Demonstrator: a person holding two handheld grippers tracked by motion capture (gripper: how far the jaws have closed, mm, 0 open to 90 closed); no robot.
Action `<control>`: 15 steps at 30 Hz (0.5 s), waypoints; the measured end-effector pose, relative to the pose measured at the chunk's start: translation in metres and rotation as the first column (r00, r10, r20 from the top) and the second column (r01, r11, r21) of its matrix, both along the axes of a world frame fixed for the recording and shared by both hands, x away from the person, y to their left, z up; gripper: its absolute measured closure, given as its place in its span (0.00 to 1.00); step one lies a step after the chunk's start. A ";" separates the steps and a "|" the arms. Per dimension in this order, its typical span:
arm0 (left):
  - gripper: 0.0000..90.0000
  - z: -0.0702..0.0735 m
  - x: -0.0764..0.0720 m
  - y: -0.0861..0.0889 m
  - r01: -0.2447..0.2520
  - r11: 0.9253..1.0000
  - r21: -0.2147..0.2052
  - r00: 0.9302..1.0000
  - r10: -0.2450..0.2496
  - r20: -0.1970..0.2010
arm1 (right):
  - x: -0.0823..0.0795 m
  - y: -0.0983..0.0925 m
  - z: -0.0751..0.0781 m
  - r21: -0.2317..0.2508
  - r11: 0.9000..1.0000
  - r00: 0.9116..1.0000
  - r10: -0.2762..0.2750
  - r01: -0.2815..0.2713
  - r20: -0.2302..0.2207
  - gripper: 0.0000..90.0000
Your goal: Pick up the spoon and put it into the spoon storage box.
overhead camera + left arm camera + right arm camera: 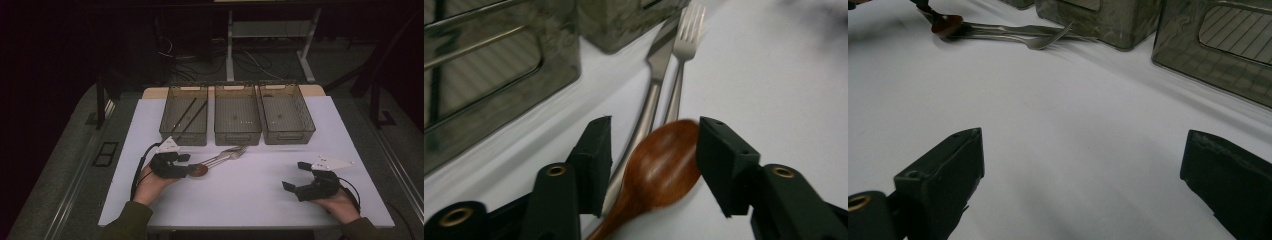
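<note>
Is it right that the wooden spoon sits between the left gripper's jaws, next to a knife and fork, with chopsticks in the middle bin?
Not quite. The chopsticks lie in the leftmost bin, not the middle bin, as the high view shows. The rest holds: the wooden spoon sits between the left gripper's jaws, next to the knife and fork.

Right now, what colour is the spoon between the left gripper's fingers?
The spoon is a glossy reddish-brown, like polished wood. It shows best in the left gripper view.
</note>
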State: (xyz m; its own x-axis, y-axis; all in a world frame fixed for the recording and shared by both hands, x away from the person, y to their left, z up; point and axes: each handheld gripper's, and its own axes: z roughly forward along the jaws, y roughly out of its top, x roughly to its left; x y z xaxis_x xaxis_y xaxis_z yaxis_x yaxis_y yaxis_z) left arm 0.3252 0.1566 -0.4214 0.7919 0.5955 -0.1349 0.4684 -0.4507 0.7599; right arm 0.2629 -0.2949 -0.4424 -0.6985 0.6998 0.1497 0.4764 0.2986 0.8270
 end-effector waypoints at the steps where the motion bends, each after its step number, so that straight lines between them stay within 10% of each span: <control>1: 0.50 -0.001 0.002 -0.003 0.007 1.000 -0.005 1.000 -0.007 -0.008 | 0.000 0.000 0.000 0.000 1.000 1.000 -0.001 0.001 0.001 0.04; 15: 0.38 -0.014 0.005 -0.015 0.056 0.995 0.086 0.998 -0.053 -0.030 | -0.001 0.000 0.000 -0.001 1.000 1.000 0.001 -0.001 0.001 0.04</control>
